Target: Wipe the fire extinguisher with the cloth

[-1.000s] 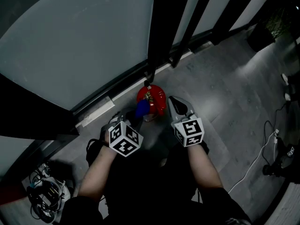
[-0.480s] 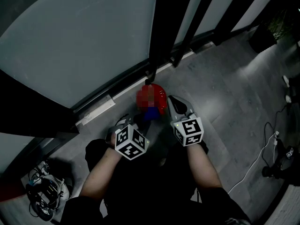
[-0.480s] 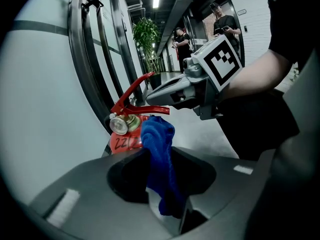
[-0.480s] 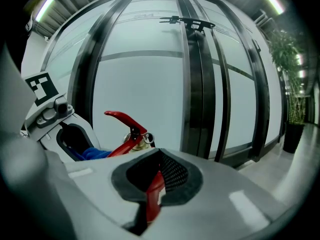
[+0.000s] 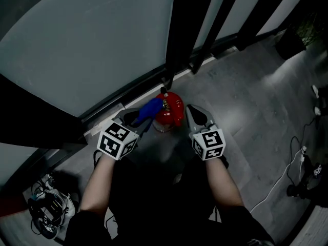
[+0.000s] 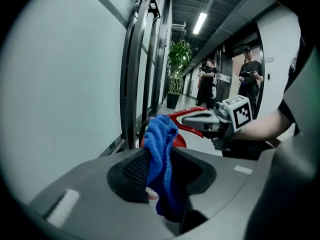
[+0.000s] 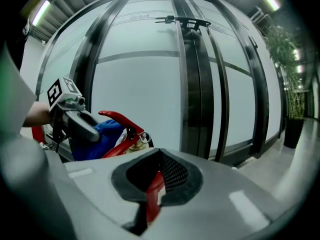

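Note:
A red fire extinguisher (image 5: 171,111) stands on the grey floor against the glass wall's base. My left gripper (image 5: 136,117) is shut on a blue cloth (image 5: 150,108), which it holds against the extinguisher's upper left side. In the left gripper view the cloth (image 6: 162,159) hangs between the jaws, with the red lever (image 6: 186,120) just behind it. My right gripper (image 5: 191,113) is on the extinguisher's right side. In the right gripper view it (image 7: 159,178) is shut on the extinguisher's red handle (image 7: 153,196). The valve head (image 7: 131,136), the cloth (image 7: 95,140) and the left gripper (image 7: 76,121) show beyond.
A glass wall (image 5: 97,40) with dark frames (image 5: 184,29) rises right behind the extinguisher. Cables (image 5: 287,168) run over the floor at the right, and a cable bundle (image 5: 46,214) lies lower left. A potted plant (image 6: 178,69) and two people (image 6: 207,84) stand down the corridor.
My left gripper has swung left and forward with the cloth, carrying it from the extinguisher's near side up to its upper left. The right gripper has stayed on the handle.

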